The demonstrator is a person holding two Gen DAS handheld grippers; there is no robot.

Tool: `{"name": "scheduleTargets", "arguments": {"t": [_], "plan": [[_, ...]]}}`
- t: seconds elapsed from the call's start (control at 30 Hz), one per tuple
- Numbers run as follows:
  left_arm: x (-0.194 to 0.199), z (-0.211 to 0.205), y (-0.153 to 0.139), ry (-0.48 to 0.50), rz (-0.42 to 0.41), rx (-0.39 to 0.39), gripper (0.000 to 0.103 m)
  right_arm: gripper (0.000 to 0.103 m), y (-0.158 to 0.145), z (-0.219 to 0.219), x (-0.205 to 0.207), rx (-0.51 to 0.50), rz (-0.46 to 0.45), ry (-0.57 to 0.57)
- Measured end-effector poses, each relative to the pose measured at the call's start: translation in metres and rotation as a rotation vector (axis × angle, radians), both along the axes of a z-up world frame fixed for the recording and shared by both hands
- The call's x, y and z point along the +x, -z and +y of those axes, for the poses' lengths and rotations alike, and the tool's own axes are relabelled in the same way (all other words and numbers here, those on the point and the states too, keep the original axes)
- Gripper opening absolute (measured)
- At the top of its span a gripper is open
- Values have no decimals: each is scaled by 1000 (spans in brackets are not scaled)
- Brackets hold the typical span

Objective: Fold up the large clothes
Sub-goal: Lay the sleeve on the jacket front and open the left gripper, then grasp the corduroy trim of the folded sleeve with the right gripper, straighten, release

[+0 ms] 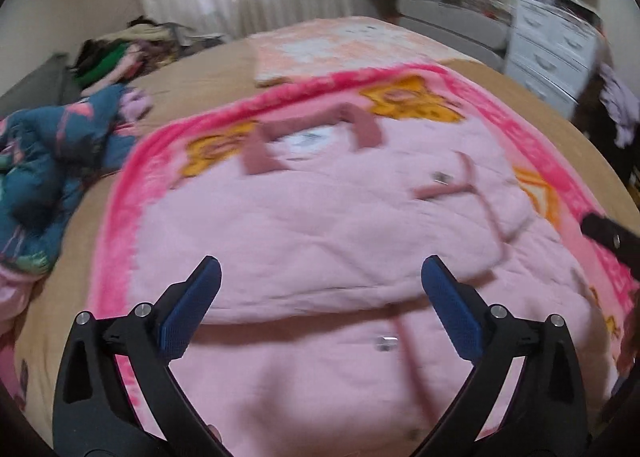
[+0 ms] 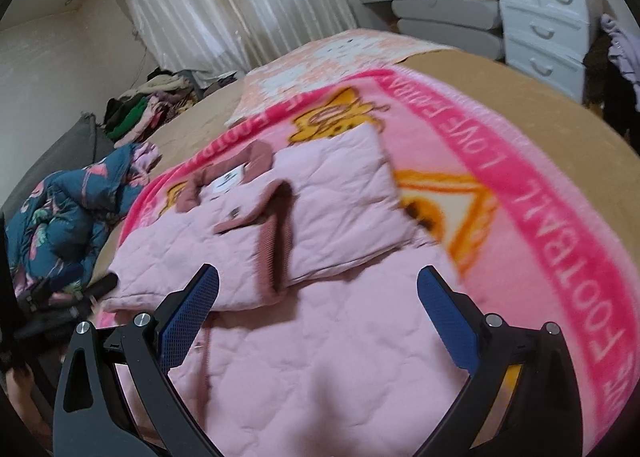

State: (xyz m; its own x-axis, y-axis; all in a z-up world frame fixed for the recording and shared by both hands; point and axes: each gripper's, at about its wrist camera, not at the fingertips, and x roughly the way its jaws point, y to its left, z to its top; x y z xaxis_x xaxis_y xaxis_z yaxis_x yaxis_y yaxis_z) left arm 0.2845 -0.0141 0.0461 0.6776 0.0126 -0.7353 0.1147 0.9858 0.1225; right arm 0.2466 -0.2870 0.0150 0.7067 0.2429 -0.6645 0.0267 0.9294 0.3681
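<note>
Already both the left gripper (image 1: pixel 320 307) and right gripper (image 2: pixel 318 307) gape empty above the pink quilted jacket (image 2: pixel 304 337), so its folded sleeve (image 2: pixel 340 209) at twelve o'clock may slide open.

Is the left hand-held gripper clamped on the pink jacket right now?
No: the left hand-held gripper stands wide open above the pink jacket, with no fabric pinched between its blue pads.

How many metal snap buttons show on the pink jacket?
2, in the blurred left wrist view: one snap on the folded part, another snap near the front placket. Others may be hidden.
</note>
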Motion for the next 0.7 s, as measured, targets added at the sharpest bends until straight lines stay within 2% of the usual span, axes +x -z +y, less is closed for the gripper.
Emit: {"name": "scheduleTargets", "arguments": {"t": [0.23,0.47,0.6,0.7], "plan": [[7,81,-13,-149,1,-113,94,99,17,45,12,50,47,-53],[12,139,-7,-244,5,-161,94,99,45,63,37,71,115,-24],[12,165,0,-289,11,-181,94,98,60,61,52,120,144,18],[11,180,3,-312,11,-192,94,88,68,59,62,168,168,21]]}}
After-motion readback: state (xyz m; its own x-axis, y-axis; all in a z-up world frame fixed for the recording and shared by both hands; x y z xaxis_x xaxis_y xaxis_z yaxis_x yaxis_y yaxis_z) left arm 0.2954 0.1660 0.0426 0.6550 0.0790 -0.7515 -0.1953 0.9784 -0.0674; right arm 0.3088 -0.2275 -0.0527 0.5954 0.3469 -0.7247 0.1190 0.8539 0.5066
